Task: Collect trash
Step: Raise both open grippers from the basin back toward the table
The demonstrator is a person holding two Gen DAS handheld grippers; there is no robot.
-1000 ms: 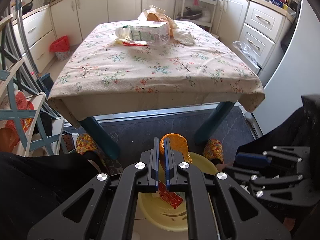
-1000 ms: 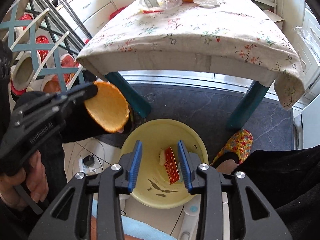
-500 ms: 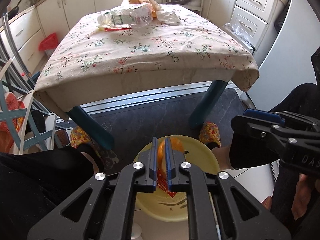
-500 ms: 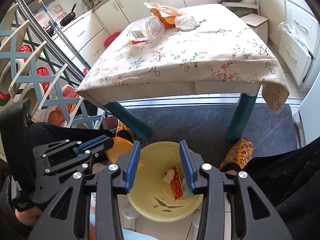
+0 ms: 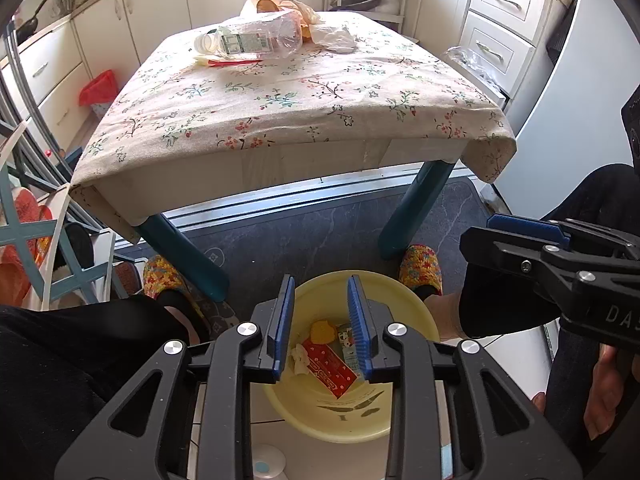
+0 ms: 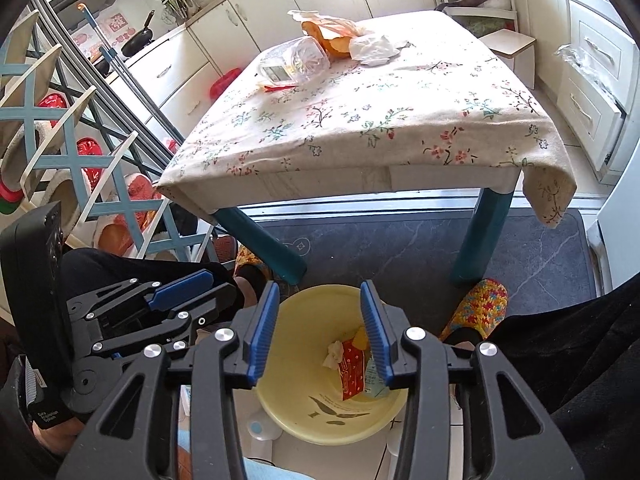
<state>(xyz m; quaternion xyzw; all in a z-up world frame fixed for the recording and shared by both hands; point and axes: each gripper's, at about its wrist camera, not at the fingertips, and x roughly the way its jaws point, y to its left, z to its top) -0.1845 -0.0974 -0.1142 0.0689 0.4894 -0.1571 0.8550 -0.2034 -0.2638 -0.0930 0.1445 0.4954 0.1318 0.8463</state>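
A yellow bin (image 5: 416, 306) (image 6: 288, 400) stands on the floor in front of the table. In it lie an orange peel (image 5: 323, 330), a red wrapper (image 5: 330, 364) (image 6: 352, 372) and a white tissue (image 5: 300, 356) (image 6: 334, 354). My left gripper (image 5: 320, 284) (image 6: 180, 284) hangs above the bin, its jaws opening with nothing between them. My right gripper (image 6: 320, 288) (image 5: 520, 224) hovers beside it, open and empty. On the table's far side lie a crushed plastic bottle (image 5: 256, 38) (image 6: 294, 62), a red wrapper (image 5: 232, 62), a crumpled bag (image 5: 276, 0) and white plastic (image 5: 332, 36).
The low table (image 5: 304, 160) has a floral cloth and teal legs (image 5: 416, 216). A person's feet in colourful slippers (image 5: 420, 268) flank the bin on a dark mat. A blue shoe rack (image 6: 68, 160) stands at the left. Cabinets line the back, with a red bin (image 5: 98, 88).
The left jaws, which were shut on the orange peel, have parted, and the peel now lies in the bin. The right jaws stand slightly wider.
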